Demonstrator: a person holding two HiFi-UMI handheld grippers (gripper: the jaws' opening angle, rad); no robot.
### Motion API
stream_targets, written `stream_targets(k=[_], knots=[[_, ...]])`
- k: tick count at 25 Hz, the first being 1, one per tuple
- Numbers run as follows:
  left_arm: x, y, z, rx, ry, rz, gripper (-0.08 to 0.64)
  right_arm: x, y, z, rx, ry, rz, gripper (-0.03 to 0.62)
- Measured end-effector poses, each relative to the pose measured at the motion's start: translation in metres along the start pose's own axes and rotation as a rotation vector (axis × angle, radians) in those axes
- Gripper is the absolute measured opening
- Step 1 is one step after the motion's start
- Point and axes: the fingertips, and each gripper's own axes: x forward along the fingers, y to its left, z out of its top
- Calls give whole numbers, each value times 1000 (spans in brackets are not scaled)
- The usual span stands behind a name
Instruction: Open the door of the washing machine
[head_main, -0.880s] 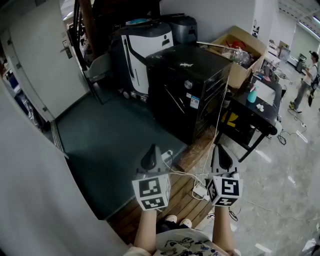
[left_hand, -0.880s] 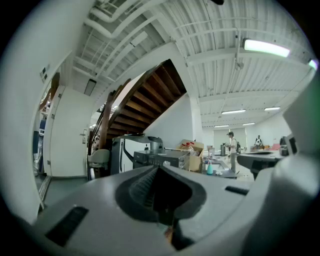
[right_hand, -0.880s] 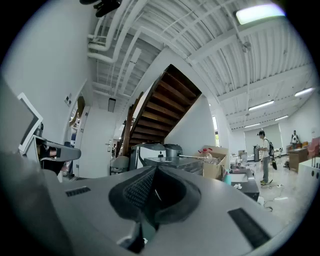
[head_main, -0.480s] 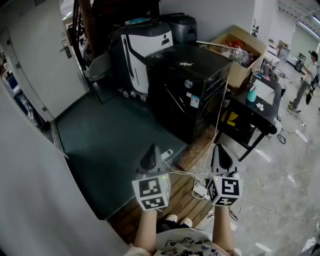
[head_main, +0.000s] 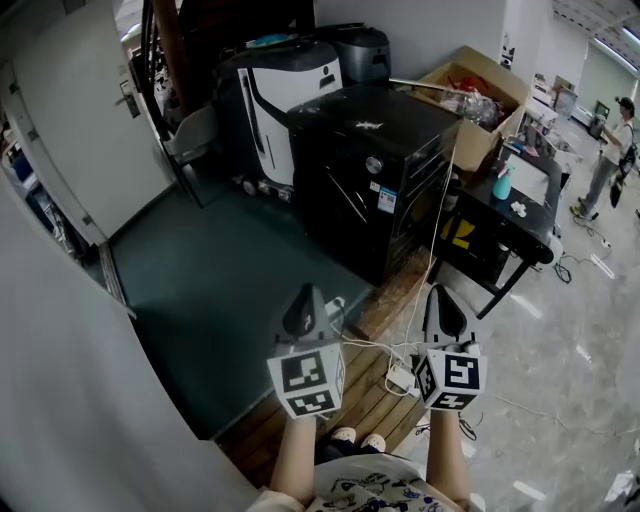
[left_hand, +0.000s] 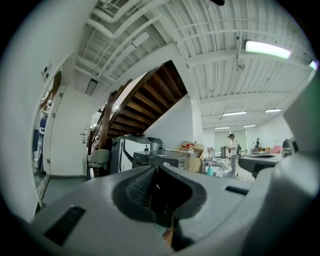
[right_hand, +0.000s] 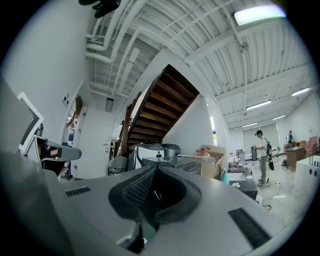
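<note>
The washing machine (head_main: 375, 175) is a black box on a wooden pallet, a few steps ahead in the head view, its front face turned toward the lower right. Its door is closed. It shows small and far off as the washing machine (left_hand: 157, 159) in the left gripper view and the washing machine (right_hand: 170, 162) in the right gripper view. My left gripper (head_main: 305, 300) and right gripper (head_main: 440, 298) hang side by side low in the head view, well short of the machine. The left gripper (left_hand: 157, 172) and the right gripper (right_hand: 156, 172) are both shut with nothing between the jaws.
A white-and-black appliance (head_main: 285, 85) stands behind the machine, with a cardboard box (head_main: 480, 100) to its right. A black table (head_main: 520, 225) carries a teal bottle (head_main: 503, 187). A power strip (head_main: 400, 378) and cables lie on the pallet (head_main: 350, 405). A person (head_main: 612, 150) stands far right.
</note>
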Motion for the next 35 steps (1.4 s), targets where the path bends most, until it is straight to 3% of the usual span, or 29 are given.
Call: stream_targets(k=[4,8,11,26,35], knots=[[7,-12,4,-13,-18,-22,41,1,-10,0,7,-2,-1,20],[15,-30,3,-8,-22,-41,200,1,-27,-7,10,10,-7,20],[20,-42,0,-9,-21,-45,256,0,-40,-11,14,14,-4,20],[29,-61,-26,-25,41,-5,267,-5,-72,-38,27,69,29,20],[70,-61,-50,-18,86,-22,267,28,-75,-61,20,112,33,20]])
